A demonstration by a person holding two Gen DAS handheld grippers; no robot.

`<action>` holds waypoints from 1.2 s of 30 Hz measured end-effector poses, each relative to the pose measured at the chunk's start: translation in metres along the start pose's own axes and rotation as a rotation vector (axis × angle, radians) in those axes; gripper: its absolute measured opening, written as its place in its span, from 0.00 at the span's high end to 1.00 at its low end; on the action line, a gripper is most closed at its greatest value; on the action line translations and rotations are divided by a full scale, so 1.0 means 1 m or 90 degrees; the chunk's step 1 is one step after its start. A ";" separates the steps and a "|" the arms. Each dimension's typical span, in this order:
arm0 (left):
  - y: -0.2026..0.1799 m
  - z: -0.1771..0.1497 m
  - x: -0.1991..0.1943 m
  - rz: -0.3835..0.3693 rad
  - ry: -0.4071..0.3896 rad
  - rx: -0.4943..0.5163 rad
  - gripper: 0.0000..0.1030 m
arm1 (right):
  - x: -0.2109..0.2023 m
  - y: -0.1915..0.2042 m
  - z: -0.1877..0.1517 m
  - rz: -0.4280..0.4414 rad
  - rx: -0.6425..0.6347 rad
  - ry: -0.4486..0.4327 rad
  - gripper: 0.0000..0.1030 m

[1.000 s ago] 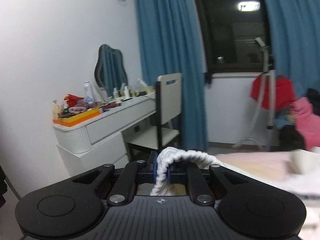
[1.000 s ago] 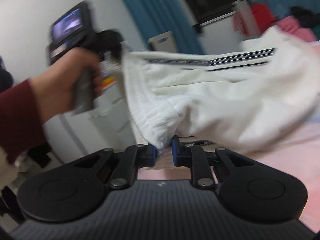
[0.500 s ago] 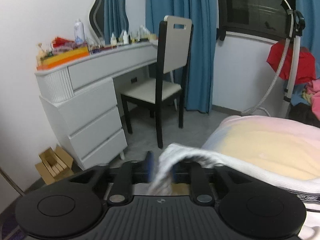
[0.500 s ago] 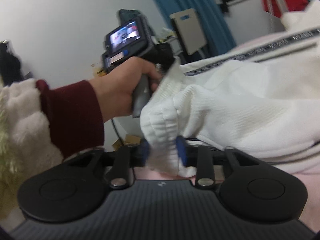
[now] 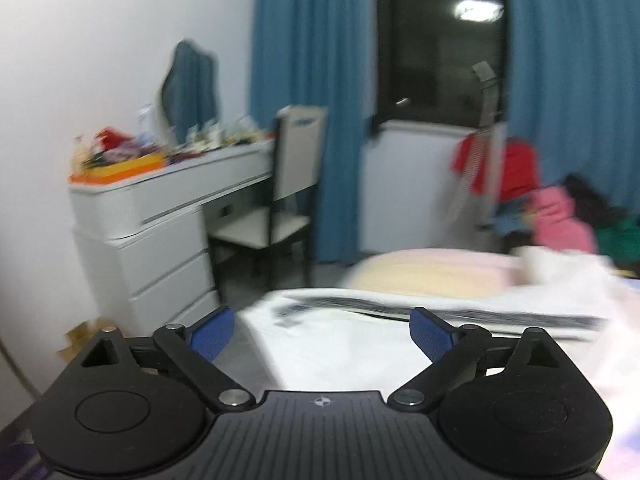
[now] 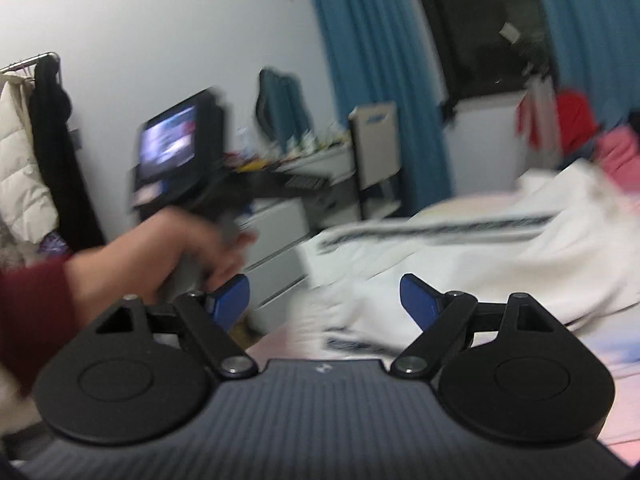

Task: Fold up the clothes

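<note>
Both the left gripper [image 5: 322,330] and right gripper [image 6: 324,300] had fingers spread apart holding nothing, white garment [image 6: 460,264] lay loose on the pink bed [image 5: 432,268] just beyond them; best to regrip the near hem evenly before folding

Home bedroom, lived-in. Bed [image 5: 432,266] w/ pink and pale yellow cover in foreground. White dressing surface [image 5: 168,196] w/ drawers along left wall, wavy-edged mirror [image 5: 192,88] above it, top crowded w/ bottles etc. (blurred). Chair [image 5: 280,208] pushed in at it. Blue curtains [image 5: 308,92] frame a dark window [image 5: 438,40]. Clothes pile [image 5: 560,216], red, pink, green, by far wall. Right view: coats on rack [image 6: 28,152] at left.
</note>
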State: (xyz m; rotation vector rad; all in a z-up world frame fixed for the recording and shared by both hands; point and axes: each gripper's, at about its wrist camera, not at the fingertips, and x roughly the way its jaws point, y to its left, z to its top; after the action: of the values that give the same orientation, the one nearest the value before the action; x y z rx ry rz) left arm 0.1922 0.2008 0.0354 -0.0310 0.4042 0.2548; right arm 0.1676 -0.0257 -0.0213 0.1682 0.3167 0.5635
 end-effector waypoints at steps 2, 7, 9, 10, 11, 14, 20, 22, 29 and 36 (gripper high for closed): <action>-0.034 -0.014 -0.040 -0.044 -0.028 0.021 0.07 | -0.023 -0.013 0.007 -0.034 -0.012 -0.022 0.19; -0.101 -0.045 -0.121 -0.148 -0.063 -0.001 0.07 | -0.094 -0.048 0.015 -0.103 -0.012 -0.067 0.19; -0.118 -0.057 -0.138 -0.174 -0.063 -0.024 0.06 | -0.115 -0.066 0.022 -0.130 0.003 -0.080 0.19; -0.126 -0.064 -0.146 -0.186 -0.063 -0.036 0.06 | -0.124 -0.075 0.026 -0.142 0.011 -0.085 0.19; -0.130 -0.071 -0.147 -0.190 -0.059 -0.038 0.06 | -0.133 -0.084 0.030 -0.154 0.017 -0.089 0.19; -0.143 -0.094 -0.147 -0.200 -0.048 -0.044 0.06 | -0.155 -0.104 0.032 -0.202 -0.007 -0.088 0.19; -0.160 -0.117 -0.112 -0.214 0.010 0.003 0.06 | -0.178 -0.142 0.018 -0.279 0.057 -0.085 0.19; -0.171 -0.114 -0.092 -0.219 0.019 0.046 0.06 | -0.178 -0.154 0.016 -0.293 0.112 -0.082 0.19; -0.260 -0.069 0.015 -0.260 0.061 0.139 0.10 | -0.167 -0.195 -0.002 -0.392 0.116 -0.122 0.19; -0.366 -0.031 0.130 -0.234 0.055 0.104 0.13 | -0.148 -0.269 -0.031 -0.452 0.213 -0.103 0.19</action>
State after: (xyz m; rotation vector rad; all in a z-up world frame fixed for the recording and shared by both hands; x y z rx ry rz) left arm 0.3881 -0.1243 -0.0517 0.0447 0.4958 -0.1426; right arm 0.1724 -0.3287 -0.0792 0.4001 0.2877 -0.2098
